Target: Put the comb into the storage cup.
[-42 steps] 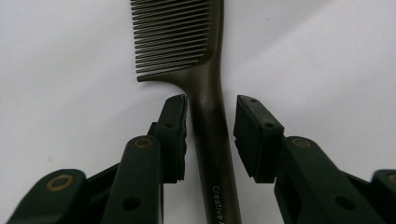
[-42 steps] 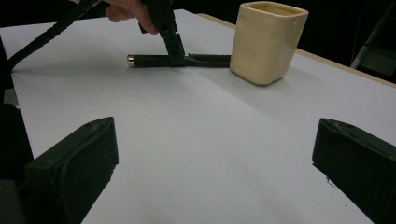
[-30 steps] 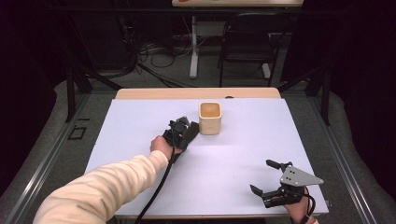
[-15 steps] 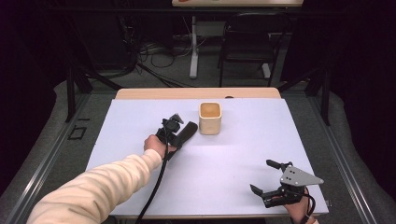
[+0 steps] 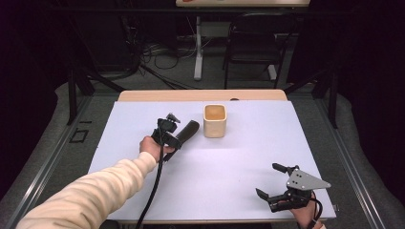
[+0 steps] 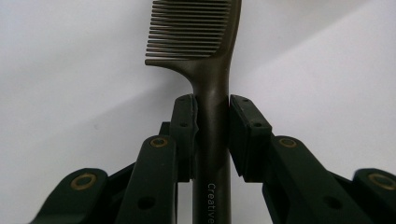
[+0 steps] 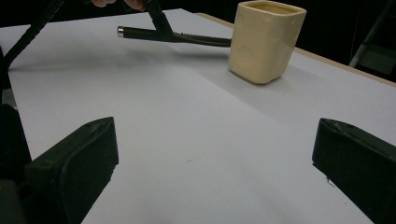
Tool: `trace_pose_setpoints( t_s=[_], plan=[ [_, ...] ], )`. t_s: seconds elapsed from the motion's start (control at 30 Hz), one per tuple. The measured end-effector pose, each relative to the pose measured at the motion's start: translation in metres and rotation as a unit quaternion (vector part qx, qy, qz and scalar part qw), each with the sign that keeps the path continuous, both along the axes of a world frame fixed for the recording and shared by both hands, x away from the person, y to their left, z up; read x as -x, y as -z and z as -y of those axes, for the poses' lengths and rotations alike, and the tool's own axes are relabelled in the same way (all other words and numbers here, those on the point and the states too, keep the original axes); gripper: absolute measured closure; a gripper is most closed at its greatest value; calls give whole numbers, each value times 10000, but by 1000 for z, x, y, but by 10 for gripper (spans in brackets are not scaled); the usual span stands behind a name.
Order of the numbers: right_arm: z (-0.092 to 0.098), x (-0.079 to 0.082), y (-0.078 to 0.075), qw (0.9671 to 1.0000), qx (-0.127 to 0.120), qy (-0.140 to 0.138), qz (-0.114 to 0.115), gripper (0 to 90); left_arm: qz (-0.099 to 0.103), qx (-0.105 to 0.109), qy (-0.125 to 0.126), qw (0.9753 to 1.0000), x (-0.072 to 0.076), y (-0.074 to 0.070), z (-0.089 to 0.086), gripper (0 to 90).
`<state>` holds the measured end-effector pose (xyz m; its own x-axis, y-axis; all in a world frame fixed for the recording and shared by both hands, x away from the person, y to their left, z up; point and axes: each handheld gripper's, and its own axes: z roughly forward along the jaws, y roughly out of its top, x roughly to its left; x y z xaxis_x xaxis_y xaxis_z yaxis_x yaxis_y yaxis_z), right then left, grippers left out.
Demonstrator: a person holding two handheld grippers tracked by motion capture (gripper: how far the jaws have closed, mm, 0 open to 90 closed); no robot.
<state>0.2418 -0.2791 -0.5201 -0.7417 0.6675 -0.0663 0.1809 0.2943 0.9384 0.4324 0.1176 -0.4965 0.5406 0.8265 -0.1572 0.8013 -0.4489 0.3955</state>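
A dark comb (image 6: 205,37) is clamped by its handle between my left gripper's (image 6: 212,121) jaws, teeth pointing away over the white table. In the high view the left gripper (image 5: 173,138) holds the comb (image 5: 187,130) just left of a cream square cup (image 5: 215,121), a small gap between them. In the right gripper view the comb (image 7: 187,38) hangs slightly above the table beside the cup (image 7: 266,39). My right gripper (image 5: 266,179) rests near the front right corner, jaws wide open and empty (image 7: 215,154).
The white tabletop (image 5: 239,167) has a wooden strip (image 5: 157,96) along its far edge. Behind the table are a chair (image 5: 253,47), a stand and cables on the floor. A black cable (image 5: 155,186) trails from the left gripper along the sleeve.
My left gripper has drifted left with the comb, a little farther from the cup. The right gripper has stayed put.
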Motion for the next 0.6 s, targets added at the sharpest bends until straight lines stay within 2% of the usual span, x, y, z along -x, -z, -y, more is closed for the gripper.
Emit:
trace_pose_setpoints(
  t_s=[0.33, 0.47, 0.6],
  plan=[
    [0, 0, 0, 10000, 1, 9, -6, 0, 249, 376, 11, 9990, 6, -8, -10, 727],
    [0, 0, 0, 10000, 0, 11, -11, 0, 312, 570, -51, 9979, 8, -9, -14, 727],
    [0, 0, 1, 10000, 10, 12, -35, 0, 418, 676, -53, 9968, 9, -9, -19, 727]
  ],
)
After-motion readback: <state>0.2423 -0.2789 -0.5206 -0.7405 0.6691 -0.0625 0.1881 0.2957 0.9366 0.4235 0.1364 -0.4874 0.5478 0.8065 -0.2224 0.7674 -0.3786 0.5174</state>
